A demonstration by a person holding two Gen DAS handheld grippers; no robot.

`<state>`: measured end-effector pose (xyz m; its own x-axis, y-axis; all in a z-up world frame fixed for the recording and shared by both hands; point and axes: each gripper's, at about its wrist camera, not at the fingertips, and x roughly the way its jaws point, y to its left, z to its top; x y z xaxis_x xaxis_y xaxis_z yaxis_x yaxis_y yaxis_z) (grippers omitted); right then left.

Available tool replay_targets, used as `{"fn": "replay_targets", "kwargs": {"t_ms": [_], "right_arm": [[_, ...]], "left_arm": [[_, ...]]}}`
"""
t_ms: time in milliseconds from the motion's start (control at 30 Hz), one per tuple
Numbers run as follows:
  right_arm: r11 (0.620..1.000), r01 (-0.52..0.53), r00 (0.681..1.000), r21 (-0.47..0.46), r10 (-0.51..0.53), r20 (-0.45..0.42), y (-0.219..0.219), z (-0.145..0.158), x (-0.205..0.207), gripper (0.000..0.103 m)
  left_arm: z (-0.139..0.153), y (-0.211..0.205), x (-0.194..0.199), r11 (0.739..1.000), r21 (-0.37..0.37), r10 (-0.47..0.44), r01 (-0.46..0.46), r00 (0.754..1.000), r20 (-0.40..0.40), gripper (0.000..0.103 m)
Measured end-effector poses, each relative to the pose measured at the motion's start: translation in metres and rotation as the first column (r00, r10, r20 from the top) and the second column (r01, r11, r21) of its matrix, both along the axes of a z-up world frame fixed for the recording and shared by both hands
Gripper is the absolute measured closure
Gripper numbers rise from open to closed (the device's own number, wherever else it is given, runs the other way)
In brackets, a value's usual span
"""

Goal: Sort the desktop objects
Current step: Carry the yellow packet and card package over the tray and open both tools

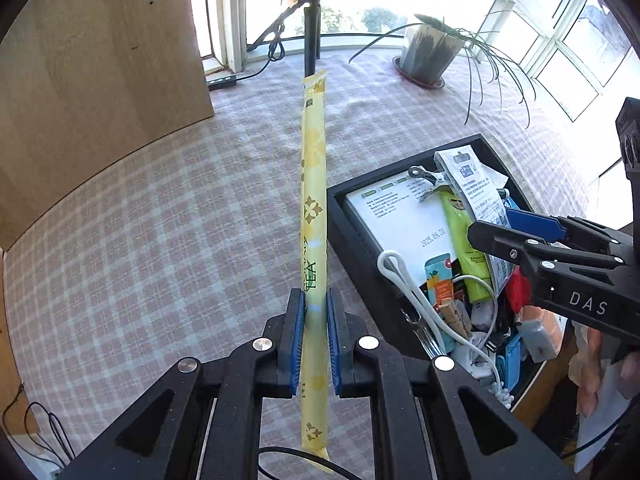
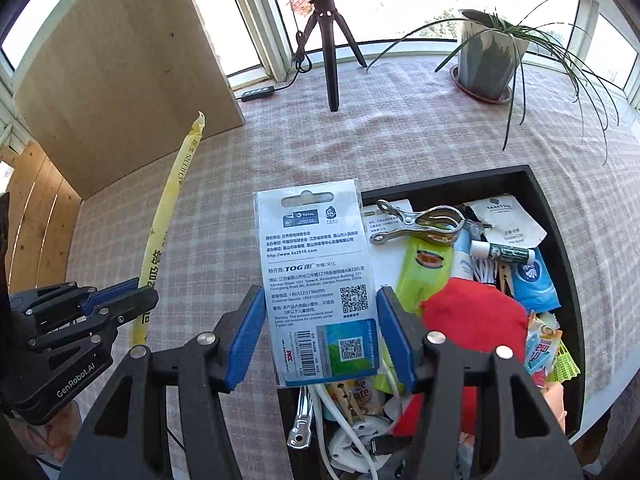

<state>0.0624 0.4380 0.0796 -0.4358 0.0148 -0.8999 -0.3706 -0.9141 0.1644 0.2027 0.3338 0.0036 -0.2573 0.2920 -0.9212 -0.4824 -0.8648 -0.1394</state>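
A sunlit checked-cloth desk (image 1: pixel 180 220) carries a black rectangular tray (image 1: pixel 352 232) of clutter. Left of the tray, the left claw (image 1: pixel 314 336) pinches a long yellow tea sachet (image 1: pixel 314 184). Over the tray's left edge, the right claw (image 2: pixel 320 332) grips a white carded packet (image 2: pixel 316 264). Likely mid-sort: next, each item needs placing outside the tray.

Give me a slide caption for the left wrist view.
Left hand-held gripper clamps a yellow tea packet above the checked tablecloth, beside the black tray.

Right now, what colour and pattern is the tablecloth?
The tablecloth is a pale pink and white check, seen best in the left wrist view.
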Motion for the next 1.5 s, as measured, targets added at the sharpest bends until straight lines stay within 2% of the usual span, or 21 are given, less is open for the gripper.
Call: {"fn": "replay_targets", "kwargs": {"t_ms": [367,633,667,700,733,800,900,1167,1500], "right_arm": [[0.973,0.228,0.973,0.038,-0.229,0.024,0.079,0.008,0.101,0.048],[0.946,0.324,0.945,0.009,-0.324,0.036,0.111,0.003,0.141,0.047],[0.948,0.32,0.947,-0.005,-0.319,0.03,0.112,0.002,0.142,0.047],[0.95,0.312,0.95,-0.024,-0.311,0.025,0.112,0.002,0.142,0.047],[0.95,0.311,0.95,-0.029,-0.31,0.034,0.112,0.002,0.141,0.045],[0.949,0.316,0.948,-0.005,-0.315,0.043,0.109,0.004,0.141,0.042],[0.945,0.327,0.945,0.012,-0.327,0.025,0.107,0.009,0.141,0.04],[0.952,0.304,0.952,0.017,-0.304,0.019,0.095,0.015,0.133,0.039],[0.973,0.216,0.976,0.076,-0.217,-0.001,0.043,0.024,0.109,0.039]], "left_arm": [[0.01,0.11,0.042,0.977,0.006,-0.212,0.212,0.977,-0.005,0.093],[0.004,0.146,0.043,0.966,-0.003,-0.259,0.259,0.966,0.001,0.092],[0.005,0.148,0.043,0.965,0.001,-0.263,0.263,0.965,-0.002,0.09],[0.005,0.149,0.042,0.964,0.002,-0.265,0.265,0.964,-0.001,0.081],[0.006,0.15,0.041,0.966,0.0,-0.26,0.26,0.966,0.002,0.06],[0.012,0.149,0.042,0.966,0.007,-0.26,0.26,0.965,-0.019,0.045],[0.018,0.147,0.044,0.965,-0.02,-0.264,0.263,0.963,-0.048,0.045],[0.019,0.127,0.038,0.974,-0.025,-0.226,0.225,0.974,-0.031,0.045],[0.032,0.069,0.05,0.99,-0.039,-0.136,0.132,0.986,-0.096,0.045]]}}
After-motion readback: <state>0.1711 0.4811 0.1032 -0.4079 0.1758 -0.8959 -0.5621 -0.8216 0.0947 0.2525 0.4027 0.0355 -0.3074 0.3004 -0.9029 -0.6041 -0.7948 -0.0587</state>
